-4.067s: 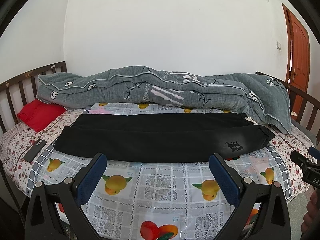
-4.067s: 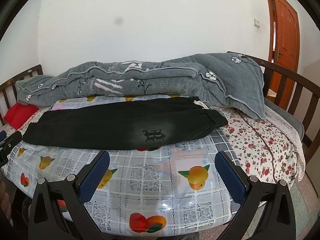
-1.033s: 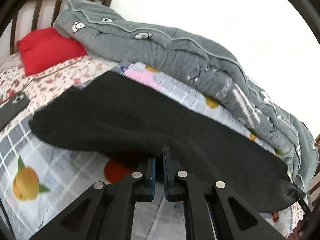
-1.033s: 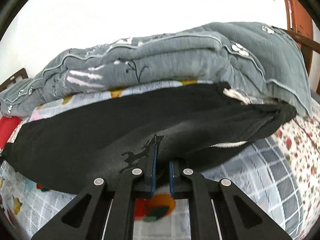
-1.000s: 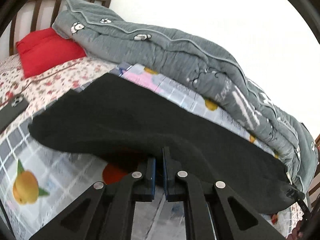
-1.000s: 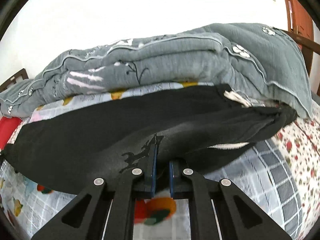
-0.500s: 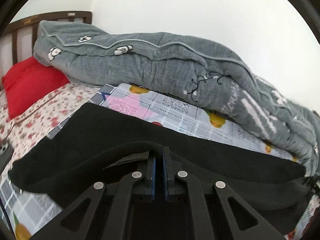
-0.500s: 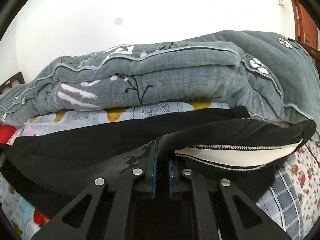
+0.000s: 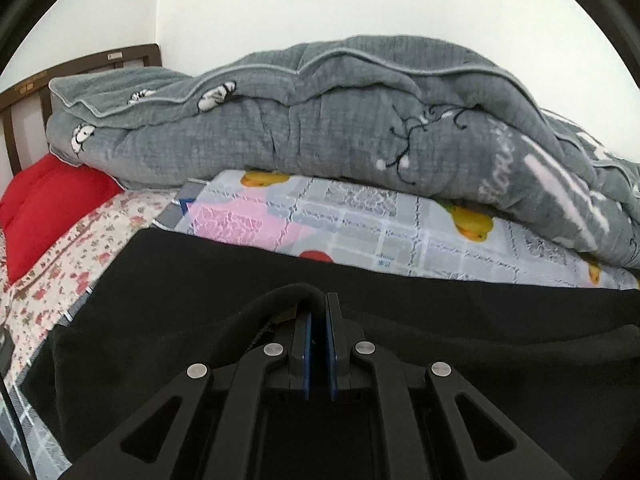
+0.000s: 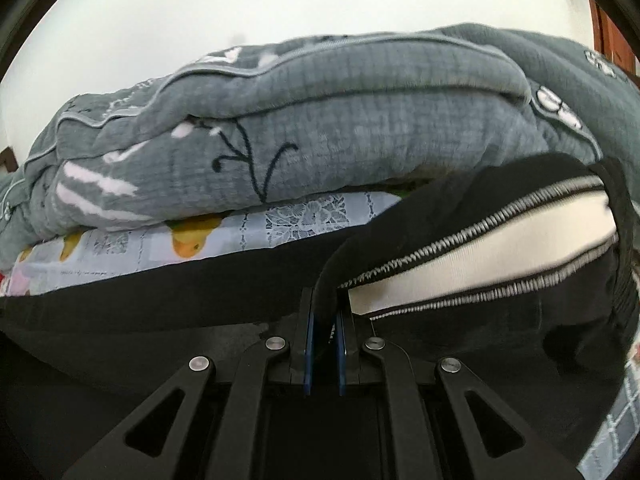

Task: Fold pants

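Left gripper (image 9: pixel 319 312) and right gripper (image 10: pixel 325 312), each low centre of frame, clench folds of the black pants (image 9: pixel 400 320); grey quilt (image 9: pixel 320 120) fills the upper frame

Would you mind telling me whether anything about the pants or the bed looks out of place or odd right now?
One thing: near the right gripper, the black pants are turned over so their white lining with zigzag stitching shows. The left gripper pinches a raised fold. The grey quilt lies bunched along the wall. Nothing looks damaged.
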`<state>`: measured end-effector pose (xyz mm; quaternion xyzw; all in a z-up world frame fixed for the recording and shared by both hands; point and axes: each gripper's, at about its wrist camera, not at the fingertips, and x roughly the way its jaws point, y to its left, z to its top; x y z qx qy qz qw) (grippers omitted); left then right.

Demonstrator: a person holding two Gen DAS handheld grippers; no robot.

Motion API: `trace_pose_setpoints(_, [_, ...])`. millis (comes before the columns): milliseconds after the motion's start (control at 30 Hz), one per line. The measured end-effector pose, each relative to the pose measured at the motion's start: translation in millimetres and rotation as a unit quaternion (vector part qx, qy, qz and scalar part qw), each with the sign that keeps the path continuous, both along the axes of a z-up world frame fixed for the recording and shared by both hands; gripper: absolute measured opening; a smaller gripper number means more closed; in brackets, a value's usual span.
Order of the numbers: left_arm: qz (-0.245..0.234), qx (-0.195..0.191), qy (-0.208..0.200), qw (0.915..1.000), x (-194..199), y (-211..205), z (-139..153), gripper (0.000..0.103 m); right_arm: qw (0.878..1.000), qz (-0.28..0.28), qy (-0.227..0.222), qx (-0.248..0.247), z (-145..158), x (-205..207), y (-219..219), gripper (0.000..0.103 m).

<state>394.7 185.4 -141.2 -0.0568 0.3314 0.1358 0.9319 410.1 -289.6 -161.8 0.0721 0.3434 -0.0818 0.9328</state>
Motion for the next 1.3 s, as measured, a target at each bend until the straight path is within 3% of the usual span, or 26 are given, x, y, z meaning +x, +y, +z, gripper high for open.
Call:
trace_pose_setpoints(267, [0.003, 0.001, 0.028, 0.9996, 9, -1, -14, 0.01, 0.999, 0.0, 0.017, 0.037, -17, 7, -10, 0.014])
trace_pose_setpoints(600, [0.013, 0.03, 0.035, 0.9988, 7, -6, -16, 0.013, 0.999, 0.002, 0.024, 0.027, -17, 8, -5, 0.023])
trace_pose_setpoints(867, [0.016, 0.033, 0.042, 0.9984, 9, -6, -17, 0.015, 1.0, 0.018, 0.022, 0.003, -15, 11, 5, 0.036])
trace_pose_setpoints(1300, [0.016, 0.033, 0.043, 0.9984, 9, -6, -18, 0.016, 0.999, 0.025, 0.025, 0.0, -14, 12, 9, 0.044])
